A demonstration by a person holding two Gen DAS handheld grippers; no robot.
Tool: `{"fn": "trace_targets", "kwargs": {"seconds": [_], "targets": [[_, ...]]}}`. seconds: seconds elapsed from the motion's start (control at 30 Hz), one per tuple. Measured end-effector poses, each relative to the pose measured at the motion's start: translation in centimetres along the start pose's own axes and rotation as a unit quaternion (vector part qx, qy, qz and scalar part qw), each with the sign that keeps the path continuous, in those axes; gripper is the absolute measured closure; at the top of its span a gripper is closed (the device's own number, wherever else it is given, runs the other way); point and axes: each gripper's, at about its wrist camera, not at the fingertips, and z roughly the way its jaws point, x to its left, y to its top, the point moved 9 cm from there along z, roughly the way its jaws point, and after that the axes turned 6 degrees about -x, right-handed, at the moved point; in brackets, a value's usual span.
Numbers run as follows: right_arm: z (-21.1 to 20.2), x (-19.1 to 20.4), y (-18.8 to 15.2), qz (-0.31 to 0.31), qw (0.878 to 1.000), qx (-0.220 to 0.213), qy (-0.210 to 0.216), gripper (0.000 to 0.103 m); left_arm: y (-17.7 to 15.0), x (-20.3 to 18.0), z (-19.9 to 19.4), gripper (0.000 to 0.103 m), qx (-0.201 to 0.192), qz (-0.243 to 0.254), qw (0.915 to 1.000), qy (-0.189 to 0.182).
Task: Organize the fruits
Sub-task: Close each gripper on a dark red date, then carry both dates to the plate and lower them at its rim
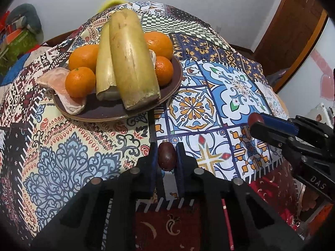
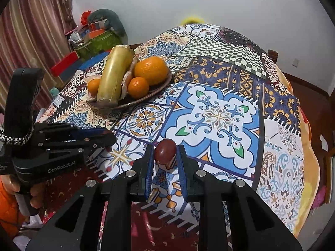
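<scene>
A brown plate (image 1: 108,115) on the patterned tablecloth holds several oranges (image 1: 80,81), two yellow sugarcane pieces (image 1: 132,58) and pale pomelo segments (image 1: 56,81). It also shows in the right wrist view (image 2: 134,103). My left gripper (image 1: 166,156) is shut on a dark red jujube (image 1: 166,155) above the table's near edge. My right gripper (image 2: 165,152) is shut on another dark red jujube (image 2: 165,149), to the right of the left gripper. The right gripper (image 1: 256,123) shows in the left wrist view with its jujube at the tip (image 1: 254,119).
The patterned tablecloth (image 2: 219,115) spreads right of the plate. A red patterned cloth (image 1: 167,226) hangs at the near edge. Boxes and a green bag (image 2: 98,39) stand beyond the table at the far left. A wooden door (image 1: 293,31) is at the right.
</scene>
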Motion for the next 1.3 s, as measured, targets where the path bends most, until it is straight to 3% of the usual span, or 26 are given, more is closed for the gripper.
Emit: {"fn": "trace_targets", "kwargs": {"seconds": [0.73, 1.3], "targets": [[1.5, 2.6, 4.5, -0.031, 0.999, -0.03, 0.015, 0.084, 3.2, 6.3, -5.9, 0.087, -0.081, -0.034, 0.9952, 0.044], [6.4, 5.2, 5.5, -0.068, 0.997, -0.006, 0.036, 0.084, 4.4, 7.3, -3.1, 0.087, -0.074, -0.029, 0.9962, 0.037]]}}
